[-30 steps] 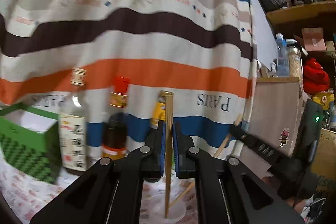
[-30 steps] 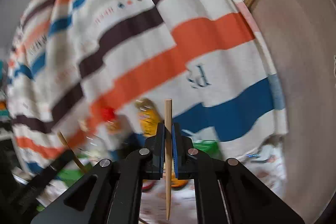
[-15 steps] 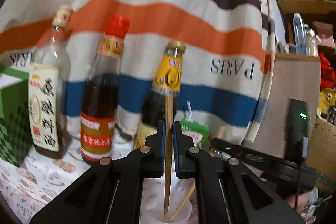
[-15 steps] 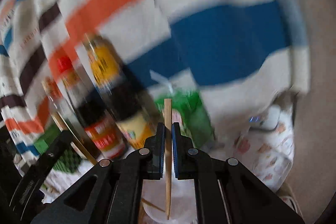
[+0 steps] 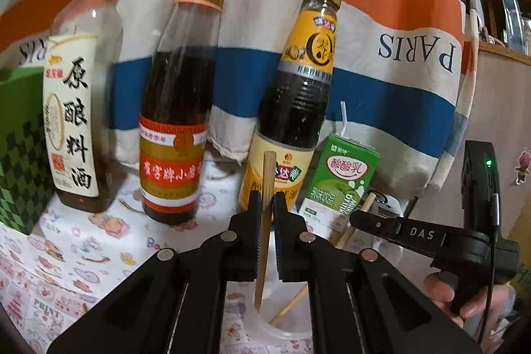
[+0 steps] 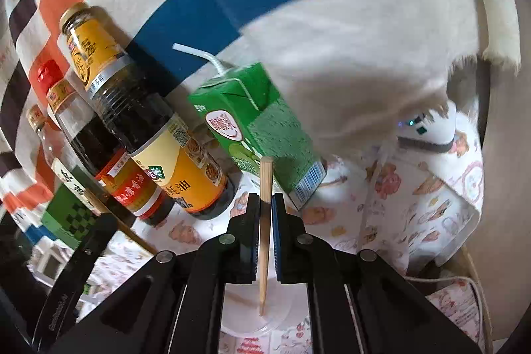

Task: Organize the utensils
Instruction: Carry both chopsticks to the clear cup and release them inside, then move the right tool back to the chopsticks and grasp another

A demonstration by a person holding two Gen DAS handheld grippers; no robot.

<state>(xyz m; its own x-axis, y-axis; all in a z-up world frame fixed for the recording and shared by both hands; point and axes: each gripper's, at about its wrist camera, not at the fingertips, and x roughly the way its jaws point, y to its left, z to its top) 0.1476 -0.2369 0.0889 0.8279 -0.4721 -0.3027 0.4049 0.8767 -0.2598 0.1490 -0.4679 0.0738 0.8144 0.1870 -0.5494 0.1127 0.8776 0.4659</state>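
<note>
We see the left claw [image 5: 264,208] clenched on one wooden chopstick [image 5: 265,221], which stands nearly upright between the blue pads. Its lower tip sits inside the mouth of a clear plastic cup [image 5: 282,325] directly below the claw. We see the right claw [image 6: 264,208] clenched in the same way on a second chopstick [image 6: 264,238], whose lower tip also reaches down into the cup [image 6: 252,317].

In the left wrist view, the right claw [image 5: 361,214] enters from the right, held by a hand [image 5: 464,297], and its chopstick [image 5: 318,261] slants down into the same cup. Whether the two chopsticks touch each other we cannot tell.

Behind the cup, on the tabletop [image 5: 83,254] covered with a patterned cloth, we note a row standing upright: a pale-labelled bottle [image 5: 74,108], a red-capped bottle [image 5: 179,121], a yellow-labelled sauce bottle [image 5: 292,108] and a green drink carton [image 5: 341,184] with a white straw. A green checked box [image 5: 20,151] stands at the left end of the row. A striped cloth [image 5: 381,32] hangs behind all of them.
</note>
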